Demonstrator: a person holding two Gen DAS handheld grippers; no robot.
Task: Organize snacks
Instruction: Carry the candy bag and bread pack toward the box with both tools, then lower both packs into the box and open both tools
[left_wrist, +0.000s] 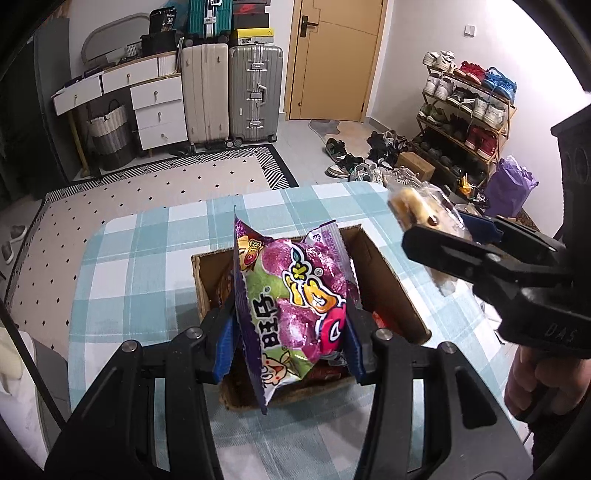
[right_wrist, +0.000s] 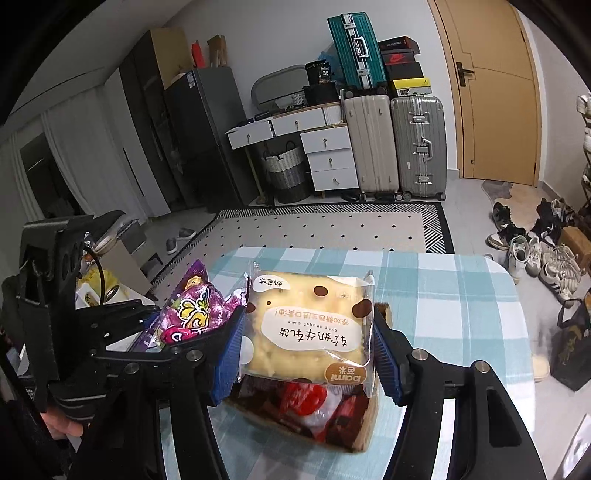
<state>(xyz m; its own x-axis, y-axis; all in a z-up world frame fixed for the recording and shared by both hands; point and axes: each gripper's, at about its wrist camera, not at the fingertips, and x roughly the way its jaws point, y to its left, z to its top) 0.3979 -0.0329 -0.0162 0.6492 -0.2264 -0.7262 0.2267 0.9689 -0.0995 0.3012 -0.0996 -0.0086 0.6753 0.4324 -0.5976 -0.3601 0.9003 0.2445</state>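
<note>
My left gripper (left_wrist: 291, 339) is shut on a purple and green candy bag (left_wrist: 291, 306), held upright above an open cardboard box (left_wrist: 384, 280) on the checked tablecloth. My right gripper (right_wrist: 308, 354) is shut on a clear-wrapped yellow cake packet (right_wrist: 310, 328), lifted over the same cardboard box (right_wrist: 364, 439), which holds several red and dark snack packs (right_wrist: 306, 402). In the left wrist view the right gripper (left_wrist: 454, 236) with the cake packet (left_wrist: 410, 206) hangs to the right of the box. The right wrist view has the left gripper (right_wrist: 184, 325) and its candy bag (right_wrist: 195, 306) at left.
The table (left_wrist: 147, 266) with a blue checked cloth drops off to a patterned rug (left_wrist: 147, 192) beyond. Suitcases (left_wrist: 236, 92), a white drawer unit (left_wrist: 159, 107), a shoe rack (left_wrist: 469, 118) and loose shoes stand further off. A hand (left_wrist: 532, 384) grips the right tool.
</note>
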